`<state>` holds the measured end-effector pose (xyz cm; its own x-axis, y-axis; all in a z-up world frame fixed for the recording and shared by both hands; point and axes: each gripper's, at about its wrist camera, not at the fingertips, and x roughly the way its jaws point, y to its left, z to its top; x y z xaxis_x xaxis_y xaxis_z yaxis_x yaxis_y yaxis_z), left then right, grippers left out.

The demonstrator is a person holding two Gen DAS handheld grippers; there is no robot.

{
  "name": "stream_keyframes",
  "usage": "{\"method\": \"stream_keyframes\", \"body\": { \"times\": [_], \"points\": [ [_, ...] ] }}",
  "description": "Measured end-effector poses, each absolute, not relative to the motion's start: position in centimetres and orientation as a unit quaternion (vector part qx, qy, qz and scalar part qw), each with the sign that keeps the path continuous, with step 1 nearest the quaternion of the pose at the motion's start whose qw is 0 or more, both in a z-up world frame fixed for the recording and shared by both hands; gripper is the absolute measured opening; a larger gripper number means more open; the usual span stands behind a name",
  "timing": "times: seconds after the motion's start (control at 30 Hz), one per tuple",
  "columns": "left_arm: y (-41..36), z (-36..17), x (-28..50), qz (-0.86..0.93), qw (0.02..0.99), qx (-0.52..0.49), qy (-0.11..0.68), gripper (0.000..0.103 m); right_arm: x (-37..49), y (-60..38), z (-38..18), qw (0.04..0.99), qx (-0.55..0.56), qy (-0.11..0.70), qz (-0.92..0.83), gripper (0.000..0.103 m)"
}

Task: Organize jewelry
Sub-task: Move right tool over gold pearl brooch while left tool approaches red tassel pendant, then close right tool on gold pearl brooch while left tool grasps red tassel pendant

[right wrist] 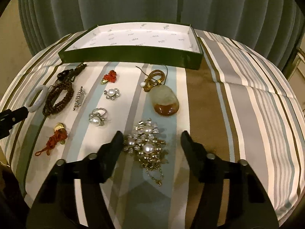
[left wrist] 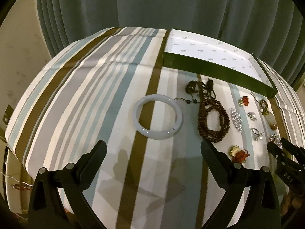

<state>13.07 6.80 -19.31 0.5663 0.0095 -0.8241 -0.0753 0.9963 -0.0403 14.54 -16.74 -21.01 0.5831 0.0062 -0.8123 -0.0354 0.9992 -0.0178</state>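
A white bangle (left wrist: pixel 157 116) lies on the striped cloth just ahead of my open, empty left gripper (left wrist: pixel 153 147). A brown bead necklace (left wrist: pixel 213 120) lies to its right. My right gripper (right wrist: pixel 150 136) is open, its fingers either side of a pearl-and-crystal brooch cluster with a gold chain (right wrist: pixel 146 145). Beyond lie a jade pendant on a cord (right wrist: pixel 165 100), two pearl rings (right wrist: pixel 97 118) (right wrist: pixel 112 93), a crystal clip (right wrist: pixel 78 98) and two red tassel charms (right wrist: pixel 57 136) (right wrist: pixel 109 77). An open green box with a white lining (right wrist: pixel 133 56) stands at the back, empty.
The table wears a striped cloth (right wrist: pixel 238 99) and ends in rounded edges left and right. Grey-green curtains (right wrist: pixel 152 2) hang close behind the box. My right gripper shows at the left wrist view's right edge (left wrist: pixel 282 152).
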Motion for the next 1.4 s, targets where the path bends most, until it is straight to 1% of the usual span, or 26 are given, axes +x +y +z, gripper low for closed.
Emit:
{"method": "stream_keyframes", "body": {
  "times": [0.03,0.07,0.1,0.63,0.7,0.77,0.8,0.93,0.97,1.0,1.07,1.17,1.23,1.27,1.33,1.4],
  "points": [
    [6.6,-19.3,13.0,0.022,0.884,-0.034,0.465,0.098,14.5,-16.7,-21.0,0.890,-0.017,0.455,0.013,0.050],
    [6.3,-19.3,13.0,0.018,0.884,-0.033,0.465,0.098,14.4,-16.7,-21.0,0.891,-0.019,0.453,0.015,0.041],
    [6.0,-19.3,12.9,0.012,0.884,-0.032,0.466,0.098,14.3,-16.7,-20.9,0.892,-0.019,0.452,0.017,0.038],
    [0.1,-20.1,12.3,-0.066,0.869,0.009,0.490,0.098,13.7,-18.1,-20.7,0.893,0.013,0.450,0.024,0.037],
    [-0.5,-20.2,12.3,-0.070,0.868,0.017,0.491,0.096,13.6,-18.2,-20.6,0.893,0.018,0.450,0.026,0.037],
    [-0.9,-20.5,12.3,-0.074,0.866,0.021,0.494,0.077,13.6,-18.4,-20.6,0.893,0.023,0.449,0.027,0.037],
    [-1.1,-20.8,12.5,-0.084,0.860,0.020,0.503,0.062,13.6,-18.4,-20.6,0.893,0.025,0.449,0.027,0.037],
    [-1.9,-20.8,12.4,-0.088,0.859,0.030,0.504,0.061,13.6,-18.7,-20.5,0.892,0.032,0.449,0.030,0.037],
    [-2.0,-20.8,12.4,-0.089,0.859,0.032,0.503,0.061,13.6,-18.7,-20.5,0.892,0.033,0.449,0.031,0.037],
    [-2.3,-20.8,12.3,-0.091,0.859,0.035,0.502,0.057,13.6,-18.7,-20.5,0.892,0.034,0.449,0.031,0.037],
    [-2.6,-20.7,12.3,-0.096,0.859,0.041,0.500,0.055,13.6,-18.8,-20.5,0.892,0.037,0.449,0.032,0.037],
    [-3.3,-20.7,12.2,-0.104,0.861,0.051,0.496,0.044,13.6,-18.9,-20.5,0.892,0.041,0.448,0.034,0.037],
    [-3.5,-20.7,12.0,-0.110,0.863,0.059,0.490,0.027,13.6,-19.0,-20.5,0.892,0.043,0.448,0.034,0.037],
    [-3.5,-20.7,12.0,-0.111,0.863,0.062,0.488,0.024,13.6,-19.0,-20.5,0.892,0.043,0.448,0.034,0.038],
    [-3.6,-20.7,12.0,-0.112,0.865,0.068,0.485,0.013,13.6,-19.0,-20.5,0.892,0.044,0.448,0.034,0.038],
    [-3.3,-20.7,12.0,-0.117,0.865,0.062,0.485,0.012,13.6,-19.0,-20.5,0.892,0.045,0.448,0.034,0.038]
  ]
}}
